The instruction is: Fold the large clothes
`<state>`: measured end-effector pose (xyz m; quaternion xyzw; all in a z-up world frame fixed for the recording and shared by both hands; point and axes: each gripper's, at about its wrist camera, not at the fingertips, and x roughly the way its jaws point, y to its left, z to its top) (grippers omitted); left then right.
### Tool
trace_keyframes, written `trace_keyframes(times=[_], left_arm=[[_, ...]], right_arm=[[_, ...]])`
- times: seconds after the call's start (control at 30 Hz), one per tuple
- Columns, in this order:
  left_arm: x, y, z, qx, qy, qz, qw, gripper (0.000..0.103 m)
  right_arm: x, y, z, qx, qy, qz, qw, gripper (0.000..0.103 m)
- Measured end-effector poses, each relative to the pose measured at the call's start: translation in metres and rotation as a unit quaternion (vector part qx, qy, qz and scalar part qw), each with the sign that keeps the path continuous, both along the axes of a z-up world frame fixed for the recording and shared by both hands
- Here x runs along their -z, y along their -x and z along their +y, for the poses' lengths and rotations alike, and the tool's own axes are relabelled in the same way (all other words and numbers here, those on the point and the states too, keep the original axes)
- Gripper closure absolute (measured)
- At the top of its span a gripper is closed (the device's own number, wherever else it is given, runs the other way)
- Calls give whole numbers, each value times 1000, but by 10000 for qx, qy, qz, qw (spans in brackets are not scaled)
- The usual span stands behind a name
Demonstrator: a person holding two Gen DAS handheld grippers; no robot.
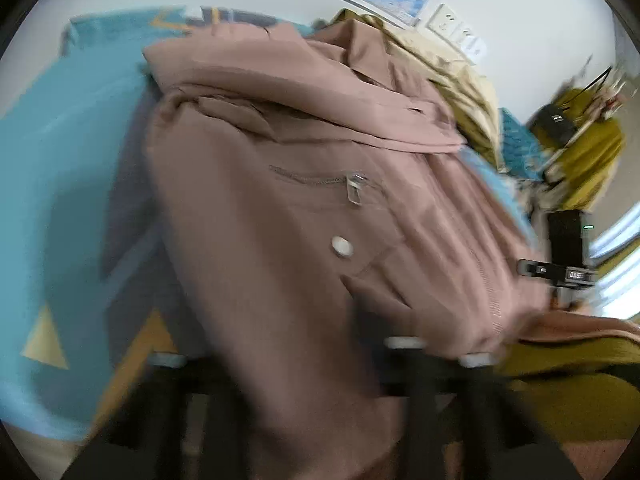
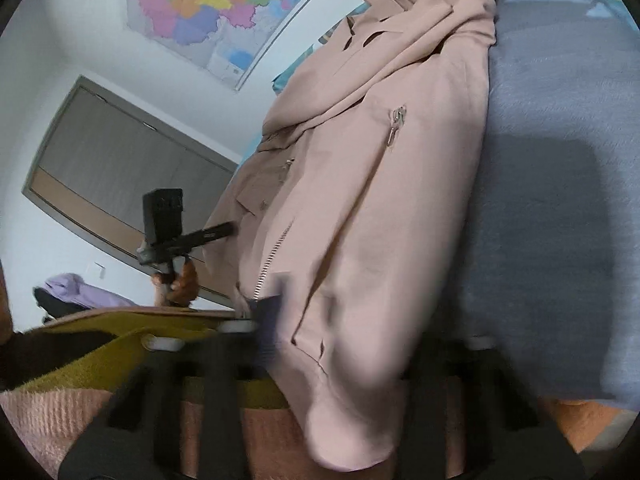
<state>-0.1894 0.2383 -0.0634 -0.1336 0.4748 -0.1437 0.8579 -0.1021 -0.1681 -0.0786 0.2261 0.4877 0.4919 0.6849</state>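
Note:
A dusty-pink jacket (image 1: 280, 208) with zip pockets and a white snap is stretched out over the bed. Its near hem drapes over my left gripper (image 1: 316, 360), which is shut on the cloth; the fingertips are hidden under it. In the right wrist view the same jacket (image 2: 360, 200) runs down between the fingers of my right gripper (image 2: 320, 344), also shut on the hem. Each view shows the other gripper: the right one (image 1: 560, 268) at the jacket's right edge, the left one (image 2: 176, 236) held by a hand (image 2: 180, 280) at its left edge.
The jacket lies on a grey-blue blanket (image 2: 560, 160) over a teal sheet (image 1: 60, 160) with yellow triangles. Mustard cloth (image 1: 560, 364) and pink fuzzy fabric (image 2: 44, 412) lie near me. A heap of yellow and cream clothes (image 1: 460, 80) sits behind. A map (image 2: 216, 4) hangs on the wall.

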Motion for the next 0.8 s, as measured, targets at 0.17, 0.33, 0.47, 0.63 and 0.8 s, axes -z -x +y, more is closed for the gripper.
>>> trace_keyframes(times=[0.17, 0.33, 0.47, 0.63, 0.8], left_arm=[[-24, 4, 17, -368, 564, -372, 9970, 100], [-73, -8, 40, -545, 947, -1052, 9884, 100], [-94, -32, 51, -653, 908, -1125, 9873, 100], [-112, -68, 69, -816, 975, -1051, 9863, 100], [-129, -112, 78, -842, 764, -954, 9889, 100]], right_arm=[[-38, 3, -13, 204, -672, -397, 9967, 98], [-78, -28, -15, 583, -1128, -793, 9887, 99], [-95, -57, -13, 738, -1277, -775, 9860, 99], [-112, -100, -10, 1007, -1342, -640, 9837, 99], [-117, -152, -8, 1317, -1188, -452, 9831, 98]])
